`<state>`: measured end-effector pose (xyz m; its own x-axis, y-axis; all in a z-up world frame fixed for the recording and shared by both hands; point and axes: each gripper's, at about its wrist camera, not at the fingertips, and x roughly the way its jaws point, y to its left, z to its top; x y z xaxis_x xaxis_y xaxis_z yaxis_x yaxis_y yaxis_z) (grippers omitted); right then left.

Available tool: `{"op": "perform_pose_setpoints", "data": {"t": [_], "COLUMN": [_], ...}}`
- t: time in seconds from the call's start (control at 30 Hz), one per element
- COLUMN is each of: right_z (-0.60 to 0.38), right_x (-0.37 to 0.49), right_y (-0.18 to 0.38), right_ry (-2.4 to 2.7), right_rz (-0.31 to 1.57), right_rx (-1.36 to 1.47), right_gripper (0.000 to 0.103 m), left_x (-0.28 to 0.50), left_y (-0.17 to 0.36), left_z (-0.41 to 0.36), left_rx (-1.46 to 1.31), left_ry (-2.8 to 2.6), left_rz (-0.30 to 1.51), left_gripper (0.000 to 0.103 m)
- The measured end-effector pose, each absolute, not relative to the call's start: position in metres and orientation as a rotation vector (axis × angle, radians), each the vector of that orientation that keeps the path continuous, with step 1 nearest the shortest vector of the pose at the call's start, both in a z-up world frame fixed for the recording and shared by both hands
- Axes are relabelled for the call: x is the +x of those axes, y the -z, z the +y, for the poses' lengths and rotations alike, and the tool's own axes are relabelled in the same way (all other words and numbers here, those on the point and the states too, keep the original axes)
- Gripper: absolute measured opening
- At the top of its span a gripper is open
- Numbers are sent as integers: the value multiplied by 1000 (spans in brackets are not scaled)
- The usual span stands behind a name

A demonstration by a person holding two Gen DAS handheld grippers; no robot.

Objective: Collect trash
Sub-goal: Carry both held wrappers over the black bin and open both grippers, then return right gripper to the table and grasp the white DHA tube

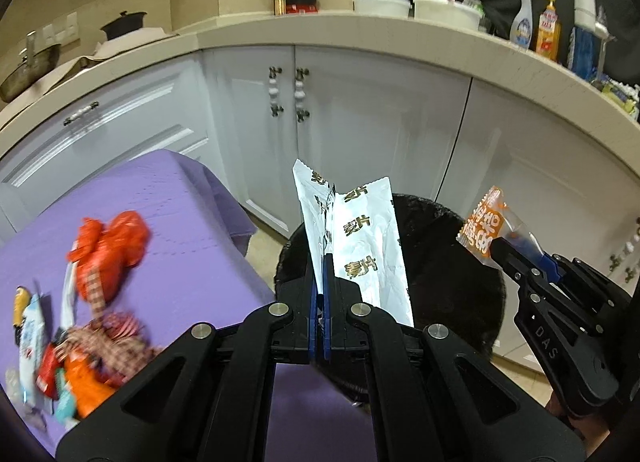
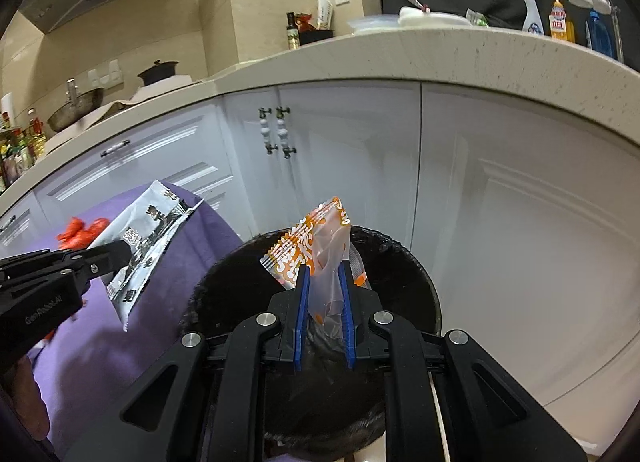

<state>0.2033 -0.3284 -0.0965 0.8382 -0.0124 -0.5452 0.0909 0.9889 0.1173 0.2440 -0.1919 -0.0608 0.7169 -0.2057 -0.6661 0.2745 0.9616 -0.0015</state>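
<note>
My left gripper [image 1: 320, 262] is shut on a silver wrapper [image 1: 360, 238] with gold print, held upright over the near-left rim of the black-lined trash bin [image 1: 448, 262]. In the right wrist view the same wrapper [image 2: 148, 238] hangs over the purple table edge. My right gripper [image 2: 324, 274] holds an orange and clear plastic wrapper [image 2: 316, 246] between its blue pads above the bin opening [image 2: 400, 274]; the pads stand a little apart with the wrapper between them. In the left wrist view the right gripper [image 1: 500, 246] holds the orange wrapper [image 1: 484, 230] over the bin's right rim.
A purple-covered table [image 1: 168, 214] at left carries a red plastic bag [image 1: 112, 246] and several other wrappers [image 1: 60, 358]. White kitchen cabinets [image 1: 360, 122] and a beige counter [image 1: 360, 30] with bottles and containers stand behind the bin.
</note>
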Motion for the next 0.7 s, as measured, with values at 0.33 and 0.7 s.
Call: {"op": "perform_pose_setpoints", "data": {"t": [0.33,0.7], "right_z": [-338,-311], "right_x": [218,187], "right_y": [119,89], "right_ry": [94,64], "right_rz": [613,576], "right_rx": [157,141], "right_gripper": [55,56], "left_x": [265,227], "left_y": [75,44], "left_z": [-199,-161], "left_rx": [100,84], "left_ry": [243,227], "left_rz": [765,699], "left_gripper": [44,46]}}
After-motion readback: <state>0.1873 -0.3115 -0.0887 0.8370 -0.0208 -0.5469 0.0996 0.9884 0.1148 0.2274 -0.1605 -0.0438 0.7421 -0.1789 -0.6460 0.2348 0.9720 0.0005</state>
